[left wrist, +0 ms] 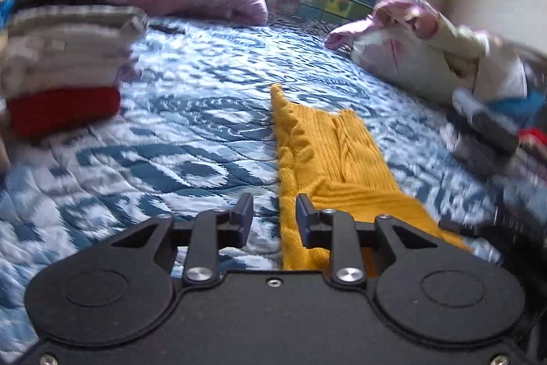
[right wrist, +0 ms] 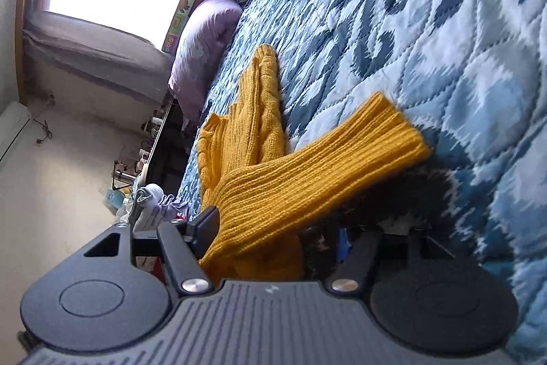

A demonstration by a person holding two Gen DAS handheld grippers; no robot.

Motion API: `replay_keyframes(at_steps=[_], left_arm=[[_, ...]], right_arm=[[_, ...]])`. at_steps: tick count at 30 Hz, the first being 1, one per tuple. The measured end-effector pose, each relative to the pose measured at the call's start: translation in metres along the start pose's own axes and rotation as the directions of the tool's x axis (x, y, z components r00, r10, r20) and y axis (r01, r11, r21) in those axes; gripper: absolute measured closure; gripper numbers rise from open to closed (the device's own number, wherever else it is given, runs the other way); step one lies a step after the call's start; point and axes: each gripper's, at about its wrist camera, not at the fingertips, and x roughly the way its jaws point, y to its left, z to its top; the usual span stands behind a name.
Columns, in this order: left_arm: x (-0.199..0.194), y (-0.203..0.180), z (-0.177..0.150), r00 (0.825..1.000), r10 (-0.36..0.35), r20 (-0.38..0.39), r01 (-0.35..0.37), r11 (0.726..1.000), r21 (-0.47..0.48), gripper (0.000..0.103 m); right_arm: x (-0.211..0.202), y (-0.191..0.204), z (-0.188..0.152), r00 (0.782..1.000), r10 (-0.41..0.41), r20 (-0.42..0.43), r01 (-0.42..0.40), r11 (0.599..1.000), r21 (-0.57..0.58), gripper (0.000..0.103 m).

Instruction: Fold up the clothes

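In the left wrist view the left tongs [left wrist: 274,214] hover over the bed [left wrist: 171,132] with jaws slightly apart and nothing pinched, the edge of the yellow sweater [left wrist: 328,153] running just under the gap, probably lined up for a pinch; a stack [left wrist: 65,64] of folded clothes sits far left. In the right wrist view the right tongs [right wrist: 290,228] have a ribbed sleeve [right wrist: 328,170] between half-apart jaws, but one finger is hidden, so I cannot tell whether they clamp it. No containers show.
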Motion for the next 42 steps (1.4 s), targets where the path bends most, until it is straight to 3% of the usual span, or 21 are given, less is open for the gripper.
replay_keyframes(at_steps=[4,6,7,8,10,18,23,27,29,34,42], left_arm=[[0.021,-0.003,-0.003,0.999,-0.028,-0.018,0.028,0.999,0.021,0.085],[0.026,-0.006,-0.008,1.000,-0.018,-0.017,0.018,0.999,0.047,0.089],[0.027,-0.007,-0.010,1.000,-0.019,-0.013,0.020,0.998,0.054,0.090],[0.027,-0.006,-0.013,0.999,-0.032,-0.013,0.033,0.998,0.048,0.090],[0.027,-0.006,-0.018,0.998,-0.062,-0.023,0.063,0.997,0.037,0.090],[0.025,-0.017,-0.021,0.992,-0.116,-0.043,0.120,0.989,0.085,0.090],[0.037,-0.036,-0.040,0.992,-0.073,-0.101,0.091,0.979,0.183,0.090],[0.049,-0.042,-0.051,0.987,-0.080,-0.139,0.105,0.977,0.187,0.090],[0.044,-0.038,-0.043,0.985,-0.097,-0.145,0.122,0.977,0.174,0.090],[0.033,-0.015,0.001,0.995,-0.089,-0.047,0.093,0.992,0.088,0.090],[0.137,-0.018,0.060,0.998,-0.007,-0.062,0.020,0.974,0.223,0.090]], right_arm=[[0.004,-0.008,-0.001,0.998,0.010,0.063,-0.015,0.997,0.079,0.054],[0.006,-0.009,-0.003,0.995,0.005,0.103,-0.014,0.997,0.081,0.066],[0.007,-0.009,-0.004,0.993,-0.003,0.114,-0.005,0.998,0.067,0.080],[0.009,-0.010,-0.005,0.993,-0.001,0.121,-0.007,0.998,0.061,0.088],[0.004,-0.007,-0.004,0.989,0.016,0.145,-0.024,0.998,0.057,0.092],[-0.017,0.035,0.012,0.974,0.091,0.205,-0.060,0.986,-0.154,0.092],[-0.010,0.028,0.026,0.976,0.097,0.194,-0.067,0.986,-0.154,0.092],[-0.008,0.014,0.030,0.977,0.082,0.197,-0.061,0.992,-0.112,0.093],[-0.008,0.013,0.029,0.981,0.064,0.185,-0.044,0.993,-0.113,0.093],[-0.011,0.009,0.026,0.983,0.070,0.168,-0.055,0.994,-0.094,0.093],[-0.020,0.009,0.027,0.982,0.083,0.171,-0.066,0.993,-0.102,0.093]])
